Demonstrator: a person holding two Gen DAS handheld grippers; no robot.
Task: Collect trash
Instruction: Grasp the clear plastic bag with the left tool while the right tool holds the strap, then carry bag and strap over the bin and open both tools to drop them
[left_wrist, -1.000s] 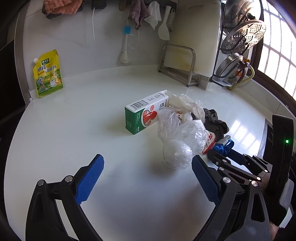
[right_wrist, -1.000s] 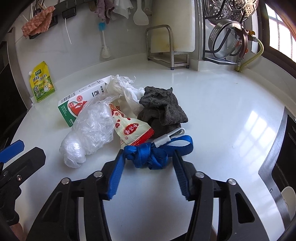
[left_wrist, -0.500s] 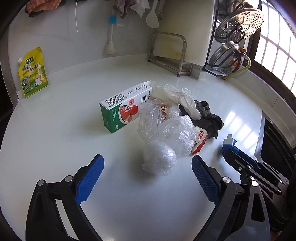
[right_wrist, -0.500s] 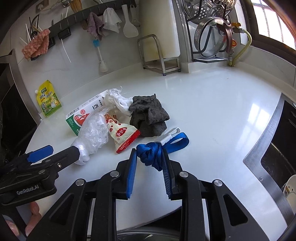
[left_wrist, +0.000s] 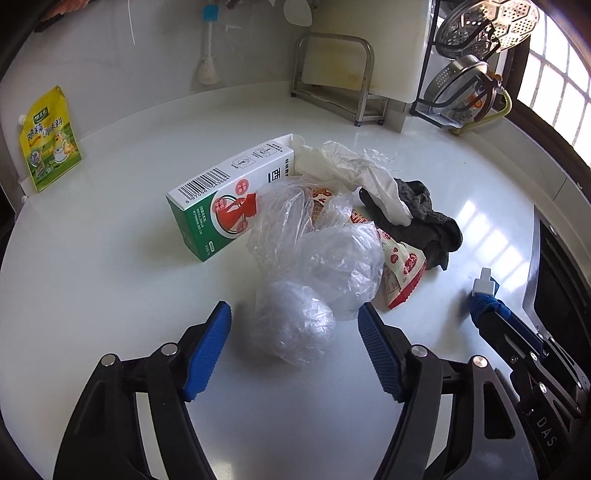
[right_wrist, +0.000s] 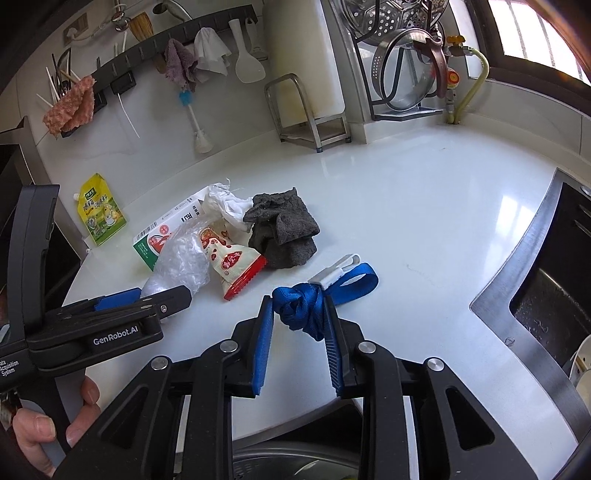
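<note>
A trash heap lies on the white counter (left_wrist: 110, 288): a green-and-white carton (left_wrist: 221, 199), crumpled clear plastic bags (left_wrist: 314, 266), a red-and-white snack wrapper (left_wrist: 402, 269), white tissue (left_wrist: 358, 173) and a dark grey rag (left_wrist: 424, 218). My left gripper (left_wrist: 293, 332) is open with its fingers either side of the balled plastic bag (left_wrist: 291, 325). My right gripper (right_wrist: 299, 314) is shut on a knotted blue strap (right_wrist: 303, 306) with a white clip (right_wrist: 332, 273), held off the counter near its front edge. The heap also shows in the right wrist view (right_wrist: 229, 240).
A yellow sauce pouch (left_wrist: 48, 144) leans on the left wall. A metal stand (left_wrist: 332, 77) with a white board and a rack of steel lids (left_wrist: 476, 74) stand at the back. A sink (right_wrist: 554, 288) lies to the right. A bin opening (right_wrist: 295, 461) shows below the counter edge.
My left gripper has moved forward and narrowed, its fingers now flanking the balled plastic bag. My right gripper has closed on the blue strap, lifted it and drawn it back from the heap.
</note>
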